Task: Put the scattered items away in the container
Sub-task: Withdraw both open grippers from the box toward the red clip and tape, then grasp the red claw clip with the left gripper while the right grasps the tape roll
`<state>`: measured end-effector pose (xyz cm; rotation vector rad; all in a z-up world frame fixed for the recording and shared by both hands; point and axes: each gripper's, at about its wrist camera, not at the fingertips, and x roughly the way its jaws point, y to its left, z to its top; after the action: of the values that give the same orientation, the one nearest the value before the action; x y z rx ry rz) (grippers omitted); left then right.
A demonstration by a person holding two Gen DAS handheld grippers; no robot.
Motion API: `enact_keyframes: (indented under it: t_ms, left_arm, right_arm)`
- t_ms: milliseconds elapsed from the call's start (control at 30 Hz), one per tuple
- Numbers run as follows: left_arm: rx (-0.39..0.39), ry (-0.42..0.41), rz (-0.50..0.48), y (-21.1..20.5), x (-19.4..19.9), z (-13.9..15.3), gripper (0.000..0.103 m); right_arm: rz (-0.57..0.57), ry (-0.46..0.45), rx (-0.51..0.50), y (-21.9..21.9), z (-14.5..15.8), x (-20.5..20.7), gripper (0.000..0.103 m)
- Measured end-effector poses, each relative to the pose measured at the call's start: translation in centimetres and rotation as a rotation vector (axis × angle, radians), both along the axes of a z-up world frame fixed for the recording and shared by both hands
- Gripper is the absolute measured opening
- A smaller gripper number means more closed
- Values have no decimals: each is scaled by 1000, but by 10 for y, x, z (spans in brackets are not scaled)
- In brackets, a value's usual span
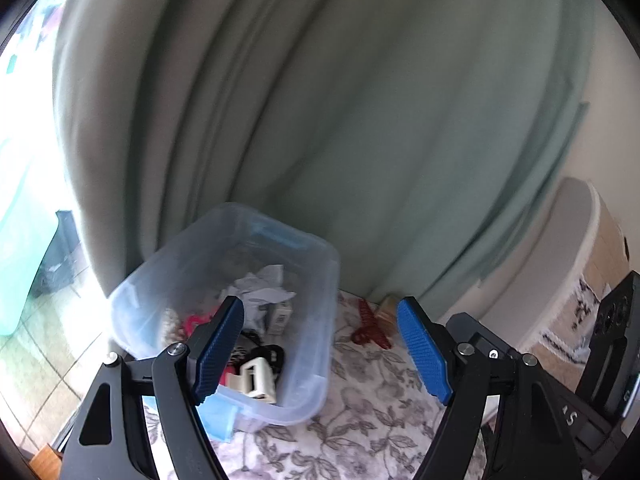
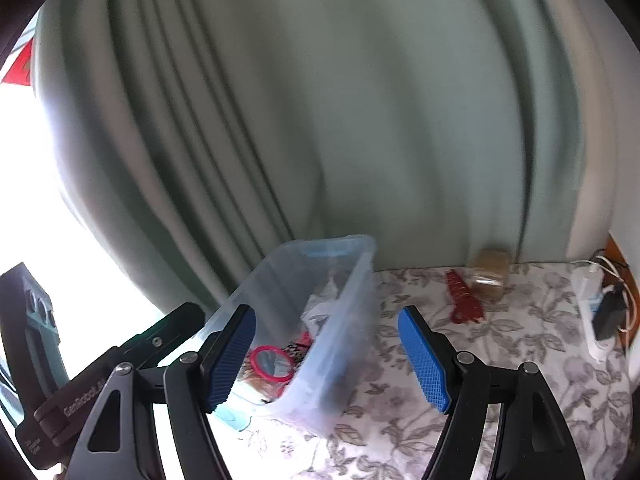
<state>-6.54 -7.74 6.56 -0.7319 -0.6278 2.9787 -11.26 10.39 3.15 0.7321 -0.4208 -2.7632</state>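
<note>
Left wrist view: the left gripper (image 1: 320,350) hangs with its blue pads wide apart and nothing between them. The clear plastic bin (image 1: 320,344) sits at about 7 o'clock of the frame, already holding crumpled paper (image 1: 262,280), a cream plastic piece (image 1: 258,378) and pink bits. A red claw clip (image 1: 370,326) lies on the floral cloth (image 1: 372,412) just outside the bin's right wall, with a tan tape roll (image 1: 387,307) just behind it.

Right wrist view: the right gripper (image 2: 326,356) is equally spread and empty, straddling the bin's near corner. The clip (image 2: 464,298) and tape roll (image 2: 490,276) sit at 1 o'clock of the pads; a power strip (image 2: 592,304) lies at 3 o'clock.

Risks, as I judge them: the light bin could be knocked or tipped by a finger; the toothed clip may snag the cloth; the roll could escape a pinch and trundle away.
</note>
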Motion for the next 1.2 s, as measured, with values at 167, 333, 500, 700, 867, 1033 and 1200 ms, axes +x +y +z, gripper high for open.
enact_keyframes:
  t_ms: [167, 333, 500, 700, 867, 1033, 1200]
  left_arm:
    - [-32, -10, -50, 23, -12, 1, 80]
    - [-62, -49, -108, 50, -34, -12, 80]
    - [-92, -93, -167, 78, -59, -29, 80]
    - [-125, -149, -230, 109, -93, -53, 80]
    - [-141, -201, -260, 130, -126, -80, 80]
    - [-142, -248, -255, 141, -159, -105, 80]
    - [-144, -283, -252, 152, -194, -124, 80]
  right_arm:
    - [-75, 2, -36, 37, -1, 6, 77]
    - [-140, -37, -82, 69, -13, 3, 77]
    - [-183, -76, -87, 95, -32, -3, 77]
    - [-235, -130, -100, 128, -57, -16, 77]
    - [-271, -177, -111, 152, -79, -33, 77]
    - [-303, -220, -125, 172, -101, -51, 77]
    - [-308, -250, -116, 182, -116, -68, 77]
